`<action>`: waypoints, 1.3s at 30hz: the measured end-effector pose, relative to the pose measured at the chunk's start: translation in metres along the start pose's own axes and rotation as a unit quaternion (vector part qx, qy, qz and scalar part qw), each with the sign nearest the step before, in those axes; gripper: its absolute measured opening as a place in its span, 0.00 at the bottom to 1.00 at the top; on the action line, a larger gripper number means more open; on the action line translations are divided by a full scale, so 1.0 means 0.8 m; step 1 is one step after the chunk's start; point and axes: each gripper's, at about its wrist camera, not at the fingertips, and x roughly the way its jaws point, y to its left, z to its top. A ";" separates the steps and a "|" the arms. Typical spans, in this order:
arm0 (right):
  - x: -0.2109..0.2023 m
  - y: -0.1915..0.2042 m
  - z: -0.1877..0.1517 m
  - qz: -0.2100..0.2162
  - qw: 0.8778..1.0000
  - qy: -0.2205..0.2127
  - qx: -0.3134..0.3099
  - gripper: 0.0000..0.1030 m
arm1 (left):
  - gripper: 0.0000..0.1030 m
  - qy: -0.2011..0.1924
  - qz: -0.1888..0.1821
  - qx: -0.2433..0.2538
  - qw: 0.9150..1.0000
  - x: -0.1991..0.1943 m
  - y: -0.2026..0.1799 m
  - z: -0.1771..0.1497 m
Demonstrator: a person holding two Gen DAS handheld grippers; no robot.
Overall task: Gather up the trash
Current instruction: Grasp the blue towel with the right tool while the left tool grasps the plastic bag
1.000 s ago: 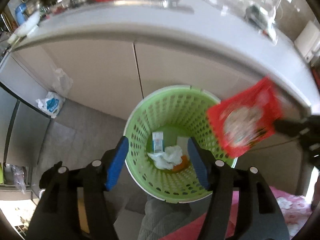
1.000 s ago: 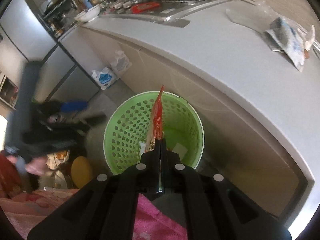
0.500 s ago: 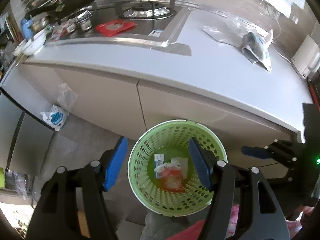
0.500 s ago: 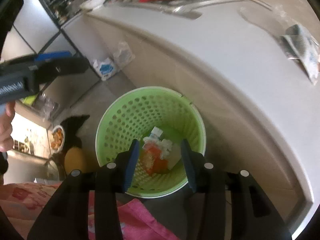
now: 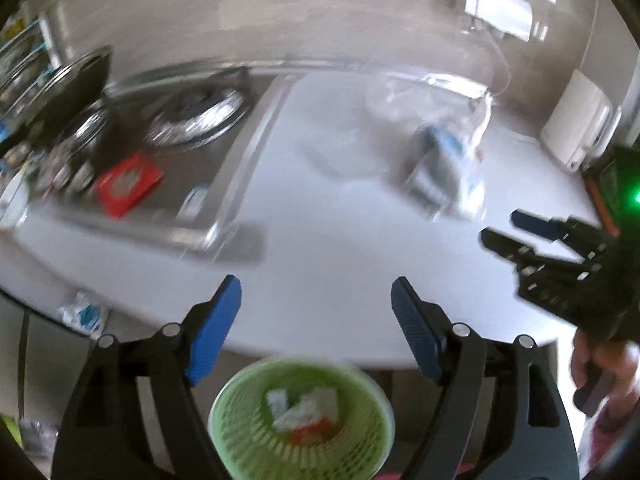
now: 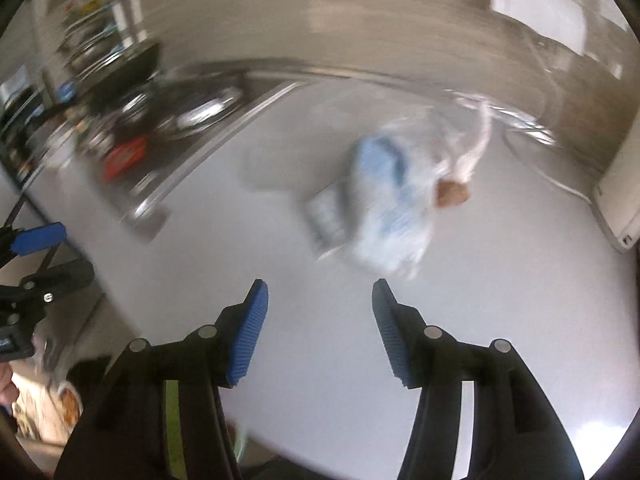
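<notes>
Left wrist view puts the left gripper [image 5: 316,292] nearest, its blue pads [image 5: 212,332] set wide with nothing between them, the jaws opening. Just below them, on the floor against the cabinet front, stands the green basket [image 5: 236,428], blurred; inside lie white scraps and a red wrapper [image 5: 308,434]. Past the pads spreads the white surface [image 5: 332,248]. At the right edge the right gripper [image 5: 504,228] reaches over it, gripped from below by a hand [image 5: 600,364]. Farther back on the surface lies a blue-and-white bag [image 5: 448,172] with clear plastic [image 5: 400,108] behind it. To the left sits the stove [image 5: 196,116], with a red packet [image 5: 128,184] on the steel beside the burner and dark pans at the far left.

In the right wrist view the right gripper [image 6: 318,300] hangs over the surface [image 6: 320,380], jaws moderately apart, empty and opening. A sliver of the basket [image 6: 176,424] shows beneath the left finger. The left gripper [image 6: 44,252] enters at the left edge. Ahead lies the bag [image 6: 384,200], smeared by motion, a small brown piece [image 6: 452,194] just beside it. The stove [image 6: 192,112] and red packet [image 6: 124,156] lie beyond on the left.
</notes>
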 end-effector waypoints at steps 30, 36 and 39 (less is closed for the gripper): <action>0.118 -0.058 0.066 -0.041 0.998 -0.019 0.045 0.44 | 0.15 0.072 -0.023 -0.017 0.997 0.263 -0.104 0.249; 0.111 -0.075 0.069 -0.018 0.997 -0.021 0.069 0.14 | 0.06 0.026 -0.029 -0.043 0.998 0.212 -0.080 0.253; 0.095 -0.076 0.074 -0.003 0.997 -0.034 0.075 0.14 | 0.05 0.003 -0.024 -0.047 0.999 0.176 -0.068 0.253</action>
